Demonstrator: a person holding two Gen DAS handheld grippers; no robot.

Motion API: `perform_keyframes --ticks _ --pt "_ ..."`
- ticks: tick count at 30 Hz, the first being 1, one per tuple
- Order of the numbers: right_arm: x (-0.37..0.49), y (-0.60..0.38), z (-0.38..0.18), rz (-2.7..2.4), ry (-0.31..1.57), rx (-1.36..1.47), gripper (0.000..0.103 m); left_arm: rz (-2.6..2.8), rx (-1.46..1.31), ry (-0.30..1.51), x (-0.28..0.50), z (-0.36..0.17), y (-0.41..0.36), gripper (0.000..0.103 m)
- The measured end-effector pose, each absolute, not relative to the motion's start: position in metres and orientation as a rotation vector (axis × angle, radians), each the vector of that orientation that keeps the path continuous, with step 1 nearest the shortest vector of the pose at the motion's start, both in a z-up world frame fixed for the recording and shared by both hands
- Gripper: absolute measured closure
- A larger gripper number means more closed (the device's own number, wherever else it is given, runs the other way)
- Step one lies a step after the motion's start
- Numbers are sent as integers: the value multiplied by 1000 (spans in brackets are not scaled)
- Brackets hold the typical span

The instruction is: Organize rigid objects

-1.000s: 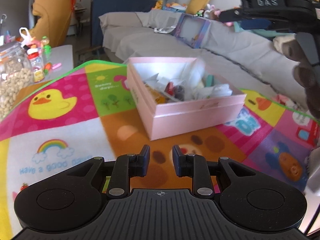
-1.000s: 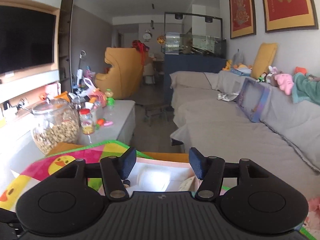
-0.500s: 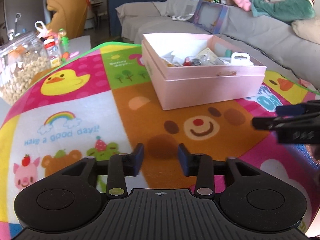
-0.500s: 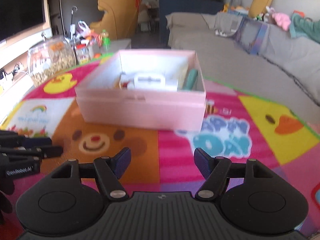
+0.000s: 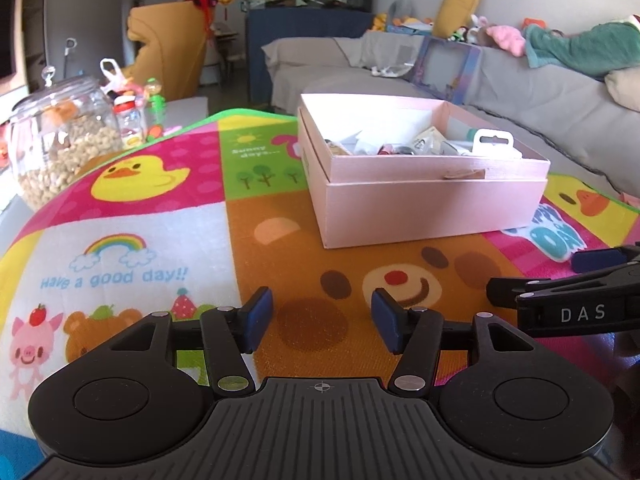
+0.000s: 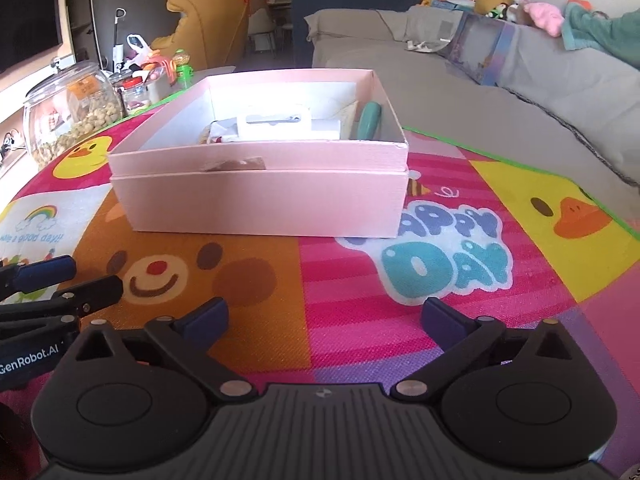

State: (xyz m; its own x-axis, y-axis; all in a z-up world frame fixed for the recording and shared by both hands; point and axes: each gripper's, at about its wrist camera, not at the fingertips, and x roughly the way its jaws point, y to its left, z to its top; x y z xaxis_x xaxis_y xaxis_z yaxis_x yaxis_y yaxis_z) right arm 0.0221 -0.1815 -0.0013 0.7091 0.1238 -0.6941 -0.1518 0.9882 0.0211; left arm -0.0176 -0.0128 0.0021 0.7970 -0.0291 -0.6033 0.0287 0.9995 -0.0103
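Note:
A pink cardboard box (image 5: 432, 204) stands on the colourful play mat (image 5: 152, 208), holding several small items, among them a white hang-tag package (image 5: 494, 144) and a teal object (image 6: 370, 122). The box also shows in the right wrist view (image 6: 260, 204). My left gripper (image 5: 322, 324) is open and empty, low over the mat's bear face, in front of the box. My right gripper (image 6: 324, 320) is open wide and empty, over the mat to the right of the left one. Each gripper's fingers show at the edge of the other's view.
A glass jar of nuts (image 5: 60, 148) and small bottles (image 5: 128, 116) stand beyond the mat's left edge. A grey sofa (image 5: 520, 92) with toys and a boxed item runs behind and to the right. A yellow armchair (image 5: 168, 44) is further back.
Both grippers have pulled back from the box and come down low over the mat. The left jaws have opened wider. The right gripper went from above the box to in front of it.

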Motion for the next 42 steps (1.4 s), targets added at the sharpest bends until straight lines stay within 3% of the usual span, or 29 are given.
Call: perform_keyframes --ticks 42 --pt "20 -172 -8 108 700 -24 0 -1 -23 644 -12 0 -14 40"
